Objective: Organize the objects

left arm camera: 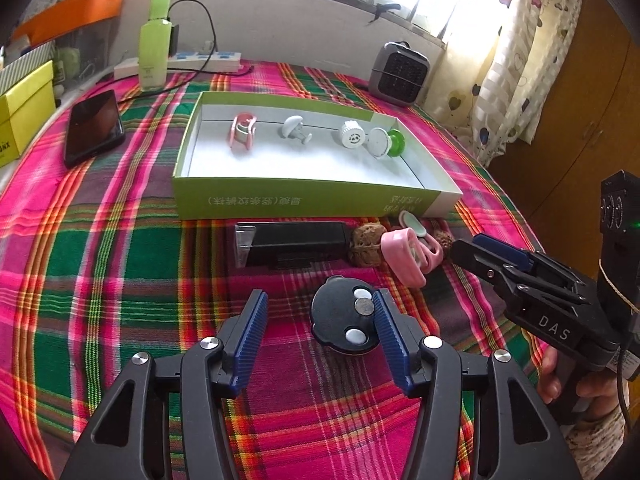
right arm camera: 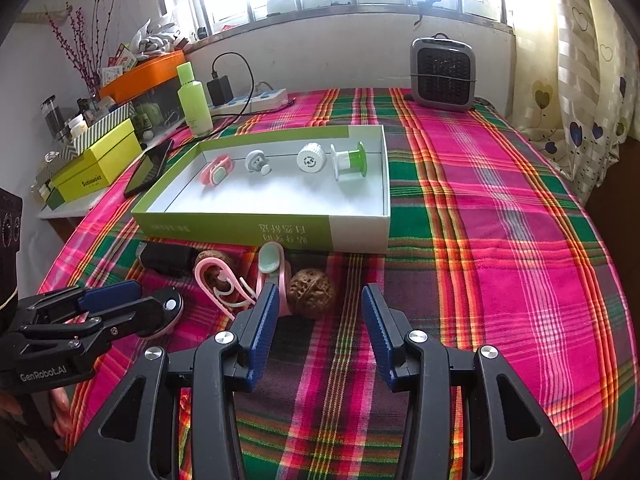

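A green-and-white shallow box (left arm camera: 304, 196) (right arm camera: 260, 228) lies on the plaid cloth and holds a pink clip, a grey knob, a white cap and a green-and-white spool (left arm camera: 386, 142) (right arm camera: 350, 160). In front of it lie a black case (left arm camera: 292, 244), two walnuts (right arm camera: 312, 290), pink clips (left arm camera: 404, 256) (right arm camera: 224, 280) and a black round disc with silver dots (left arm camera: 346, 320). My left gripper (left arm camera: 320, 334) is open, with the disc between its fingers, against the right one. My right gripper (right arm camera: 320, 332) is open and empty, just short of the walnut and the clips.
A black phone (left arm camera: 94, 126) lies left of the box. A green bottle (left arm camera: 154, 50), a power strip (right arm camera: 256, 100) with a charger and a grey heater (right arm camera: 442, 74) stand at the back. Yellow and orange boxes (right arm camera: 96, 166) crowd the left side.
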`<state>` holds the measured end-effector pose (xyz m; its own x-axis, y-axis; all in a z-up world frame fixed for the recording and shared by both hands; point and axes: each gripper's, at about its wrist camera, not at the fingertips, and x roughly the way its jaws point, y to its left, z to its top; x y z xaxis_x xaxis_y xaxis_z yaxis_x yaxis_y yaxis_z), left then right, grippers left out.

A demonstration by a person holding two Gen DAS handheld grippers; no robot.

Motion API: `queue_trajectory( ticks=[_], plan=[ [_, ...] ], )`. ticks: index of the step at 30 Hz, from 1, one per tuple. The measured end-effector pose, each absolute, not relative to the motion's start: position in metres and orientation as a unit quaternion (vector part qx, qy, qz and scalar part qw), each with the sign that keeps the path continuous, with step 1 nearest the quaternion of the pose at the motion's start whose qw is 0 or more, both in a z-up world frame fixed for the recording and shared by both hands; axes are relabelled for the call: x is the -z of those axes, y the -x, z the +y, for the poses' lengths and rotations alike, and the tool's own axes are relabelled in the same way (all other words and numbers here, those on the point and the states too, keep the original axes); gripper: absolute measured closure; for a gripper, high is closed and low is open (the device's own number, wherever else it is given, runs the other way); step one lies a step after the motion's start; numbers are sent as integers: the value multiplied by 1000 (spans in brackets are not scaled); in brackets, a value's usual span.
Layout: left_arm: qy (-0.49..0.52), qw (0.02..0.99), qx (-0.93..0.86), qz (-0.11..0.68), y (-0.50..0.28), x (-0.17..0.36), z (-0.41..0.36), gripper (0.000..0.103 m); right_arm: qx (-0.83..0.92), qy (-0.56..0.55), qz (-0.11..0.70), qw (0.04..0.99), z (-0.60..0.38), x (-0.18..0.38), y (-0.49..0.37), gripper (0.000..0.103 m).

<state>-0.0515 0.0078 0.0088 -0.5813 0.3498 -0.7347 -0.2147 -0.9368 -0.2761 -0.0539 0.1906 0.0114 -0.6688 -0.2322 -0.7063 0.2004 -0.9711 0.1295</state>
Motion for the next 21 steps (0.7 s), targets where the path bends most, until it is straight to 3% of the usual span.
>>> queue_trajectory(
  ticks=[21],
  plan=[
    [433, 161, -885, -66, 52, -5, 15, 48, 904, -408, -19, 126, 187, -7, 74, 59]
  ],
)
